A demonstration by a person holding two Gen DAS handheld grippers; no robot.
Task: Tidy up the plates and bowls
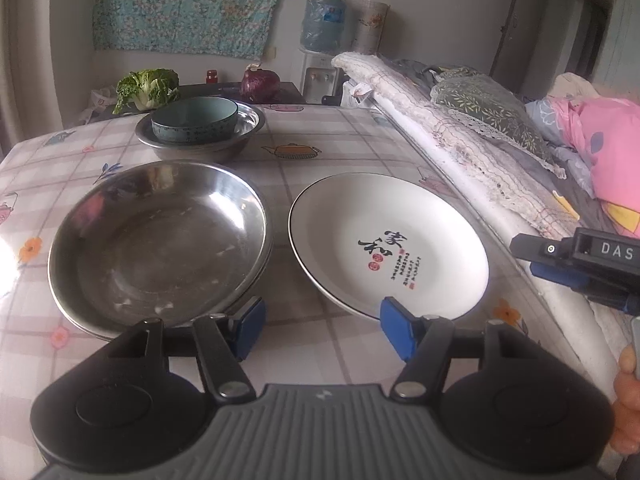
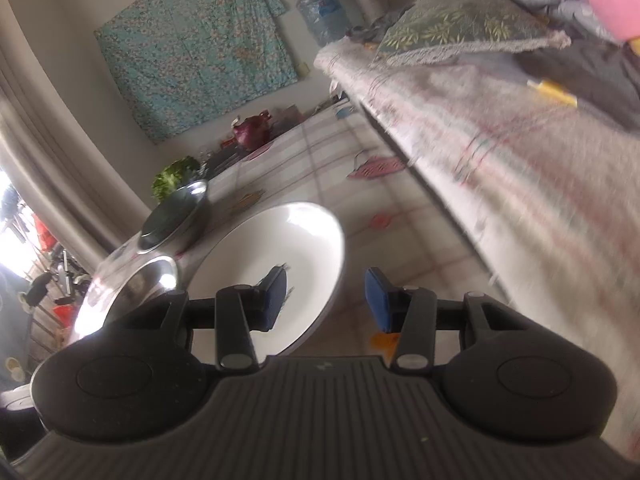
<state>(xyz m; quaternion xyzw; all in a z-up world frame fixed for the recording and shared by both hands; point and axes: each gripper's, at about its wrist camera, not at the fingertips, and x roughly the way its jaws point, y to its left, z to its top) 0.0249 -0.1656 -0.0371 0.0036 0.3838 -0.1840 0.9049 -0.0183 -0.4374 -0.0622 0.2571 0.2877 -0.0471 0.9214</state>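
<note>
A stack of steel plates lies on the left of the checked tablecloth, and a white plate with black characters lies beside it on the right. Farther back, a teal bowl sits inside a steel bowl. My left gripper hangs open over the gap between the two near rims, holding nothing. My right gripper comes in from the right. In its own tilted view the right gripper is open, with the white plate's right rim lined up between the fingers and untouched.
A cabbage and a red onion sit on a dark surface beyond the table. A bed with a lace cover and pink bedding runs along the table's right edge. A hand shows at lower right.
</note>
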